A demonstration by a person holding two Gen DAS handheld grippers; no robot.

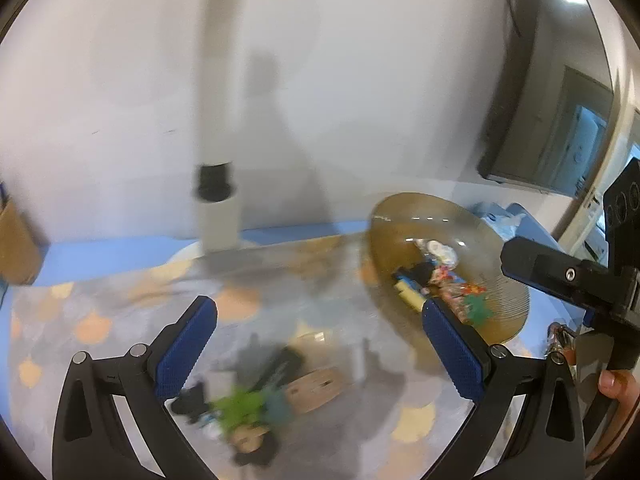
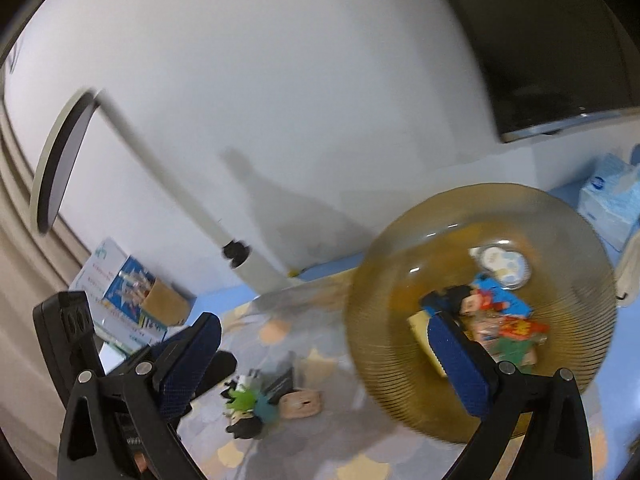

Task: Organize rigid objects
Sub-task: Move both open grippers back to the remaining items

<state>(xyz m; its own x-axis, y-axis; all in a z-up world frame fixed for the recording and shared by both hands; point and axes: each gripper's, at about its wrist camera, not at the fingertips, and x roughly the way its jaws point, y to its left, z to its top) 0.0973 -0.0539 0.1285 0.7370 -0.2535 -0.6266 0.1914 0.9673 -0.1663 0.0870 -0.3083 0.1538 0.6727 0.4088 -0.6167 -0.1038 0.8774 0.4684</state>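
Both tongs are being held spread wide and empty above the table.

The left gripper (image 1: pixel 320 344) and right gripper (image 2: pixel 324 356) are being carried with nothing between the jaws. A pile of small toys (image 2: pixel 260 404) is lying near, left of the amber ribbed bowl (image 2: pixel 400 360), where other trinkets (image 2: pixel 500 312) are already sitting. With both views blurred, a toy could be mis-grabbed, or the bowl's rim knocked, tipping out its contents.

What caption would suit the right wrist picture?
Open right gripper hovers empty between an amber glass bowl of small toys and a toy pile left on the patterned mat.
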